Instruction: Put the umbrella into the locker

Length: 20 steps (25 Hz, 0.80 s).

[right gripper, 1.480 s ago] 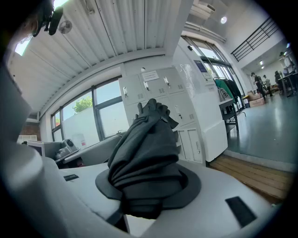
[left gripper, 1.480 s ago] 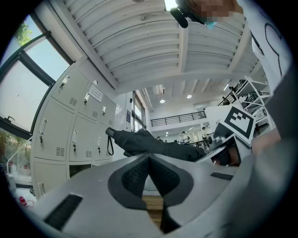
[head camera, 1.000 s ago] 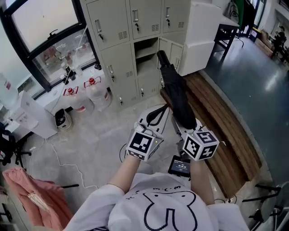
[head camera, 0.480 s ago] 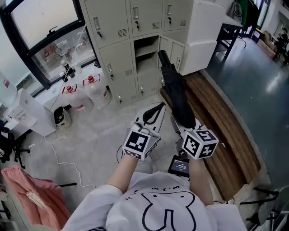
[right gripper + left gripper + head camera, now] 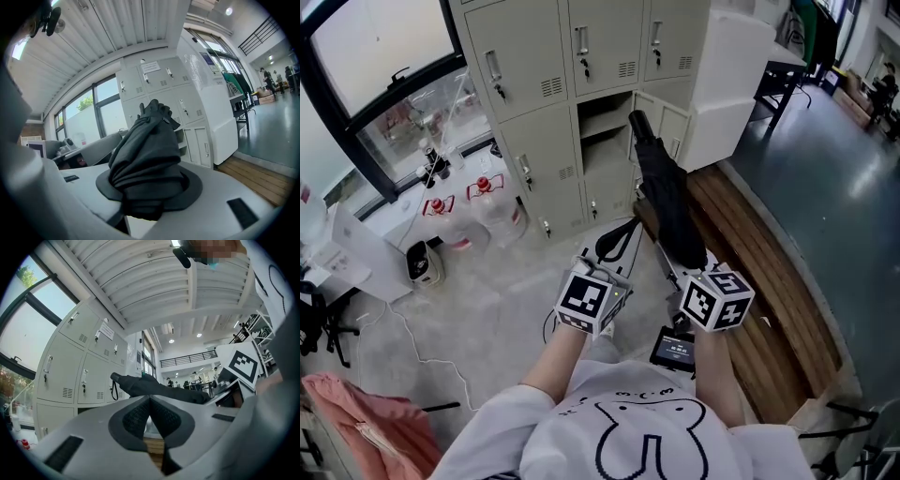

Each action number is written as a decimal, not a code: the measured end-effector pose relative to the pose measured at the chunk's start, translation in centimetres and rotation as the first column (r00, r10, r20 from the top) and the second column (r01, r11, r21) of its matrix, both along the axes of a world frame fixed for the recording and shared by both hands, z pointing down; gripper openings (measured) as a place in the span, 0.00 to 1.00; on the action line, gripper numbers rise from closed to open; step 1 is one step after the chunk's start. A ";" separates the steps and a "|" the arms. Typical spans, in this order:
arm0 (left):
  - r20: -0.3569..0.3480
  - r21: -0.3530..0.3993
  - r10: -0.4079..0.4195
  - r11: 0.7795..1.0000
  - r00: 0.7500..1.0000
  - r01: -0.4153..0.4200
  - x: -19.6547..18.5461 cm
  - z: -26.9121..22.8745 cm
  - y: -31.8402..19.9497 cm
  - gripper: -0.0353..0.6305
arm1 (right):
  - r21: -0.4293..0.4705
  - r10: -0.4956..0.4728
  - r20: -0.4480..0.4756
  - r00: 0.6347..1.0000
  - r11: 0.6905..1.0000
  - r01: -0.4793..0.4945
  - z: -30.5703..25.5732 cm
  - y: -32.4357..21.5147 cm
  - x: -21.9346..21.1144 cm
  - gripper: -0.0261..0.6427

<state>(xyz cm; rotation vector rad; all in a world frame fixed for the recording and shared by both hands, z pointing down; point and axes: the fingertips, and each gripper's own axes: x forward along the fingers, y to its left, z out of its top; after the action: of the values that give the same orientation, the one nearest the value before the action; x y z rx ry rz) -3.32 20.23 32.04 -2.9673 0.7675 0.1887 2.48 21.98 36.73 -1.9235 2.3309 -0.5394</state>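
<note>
Your left tool [image 5: 617, 242] sits just left of your right tool [image 5: 682, 267], both above the floor [image 5: 487, 300] in front of the lockers [image 5: 534, 141]. The umbrella [image 5: 668, 202] lies between the right tool's jaws and runs forward, its far end pointing at the open compartment [image 5: 605, 117]. Jugs [image 5: 492, 202] stand on the floor at the lockers' left. A cabinet [image 5: 727, 84] stands just right of the lockers. The wooden platform [image 5: 769, 272] lies along the floor's right side.

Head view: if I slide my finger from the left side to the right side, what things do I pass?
pink cloth → water jugs with red caps → left gripper → right gripper → black-legged table
</note>
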 end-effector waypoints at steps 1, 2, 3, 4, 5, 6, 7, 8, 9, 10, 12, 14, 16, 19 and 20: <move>0.000 0.003 0.001 1.000 1.000 -0.001 0.2 0.0 -1.2 0.06 | 0.001 0.002 0.004 1.000 1.000 -0.002 0.0 -1.2 0.2 0.30; 0.002 0.003 0.004 1.000 1.000 -0.004 0.4 0.0 -2.5 0.06 | 0.001 0.004 0.010 1.000 1.000 -0.004 0.1 -2.5 0.4 0.30; 0.004 0.002 0.008 1.000 1.000 -0.008 0.5 0.1 -3.8 0.06 | 0.000 0.006 0.017 1.000 1.000 -0.006 0.1 -3.8 0.5 0.30; 0.007 -0.002 0.011 1.000 1.000 -0.011 0.5 0.2 -5.1 0.06 | -0.002 0.008 0.024 1.000 1.000 -0.008 0.2 -5.1 0.6 0.30; 0.007 -0.007 0.010 1.000 1.000 -0.010 0.5 0.2 -6.5 0.06 | -0.005 0.010 0.027 1.000 1.000 -0.009 0.2 -6.3 0.7 0.30; 0.006 -0.013 0.007 1.000 1.000 -0.006 0.5 0.3 -7.9 0.06 | -0.008 0.011 0.027 1.000 1.000 -0.011 0.3 -7.5 0.9 0.30; 0.004 -0.018 0.002 1.000 1.000 -0.002 0.4 0.2 -9.3 0.06 | -0.011 0.012 0.026 1.000 1.000 -0.012 0.3 -8.7 1.0 0.30; 0.002 -0.021 -0.002 1.000 1.000 0.002 0.5 0.2 -10.6 0.06 | -0.015 0.013 0.025 1.000 1.000 -0.013 0.4 -9.8 1.2 0.30; 0.001 -0.024 -0.004 1.000 1.000 0.004 0.6 0.1 -11.8 0.06 | -0.019 0.015 0.022 1.000 1.000 -0.014 0.5 -10.8 1.4 0.30; 0.001 -0.027 -0.004 1.000 1.000 0.004 0.7 0.2 -12.9 0.06 | -0.024 0.017 0.018 1.000 1.000 -0.017 0.6 -11.8 1.7 0.30; -0.001 -0.033 -0.005 0.999 1.000 0.005 0.9 0.4 -14.9 0.06 | -0.030 0.021 0.008 1.000 0.999 -0.021 0.9 -13.6 2.0 0.30; -0.002 -0.040 -0.003 0.999 1.000 0.003 1.0 0.8 -16.8 0.06 | -0.031 0.025 0.010 1.000 0.999 -0.025 1.2 -15.5 2.2 0.30; 0.002 -0.046 0.003 0.999 1.000 -0.003 1.3 1.2 -18.5 0.06 | -0.035 0.033 0.019 0.999 0.999 -0.032 1.6 -17.2 2.5 0.30; 0.007 -0.060 0.007 0.998 1.000 -0.007 1.7 1.8 -20.8 0.06 | -0.048 0.044 0.034 0.998 0.998 -0.042 2.1 -19.5 2.9 0.30; 0.007 -0.065 0.007 0.998 1.000 -0.007 1.8 1.8 -21.5 0.06 | -0.053 0.045 0.038 0.998 0.998 -0.043 2.3 -20.2 3.0 0.30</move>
<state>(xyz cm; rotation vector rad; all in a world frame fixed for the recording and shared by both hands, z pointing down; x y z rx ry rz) -1.48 -1.27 33.89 -3.0301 0.7774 0.1561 5.47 1.82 38.99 -1.9623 2.2675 -0.6340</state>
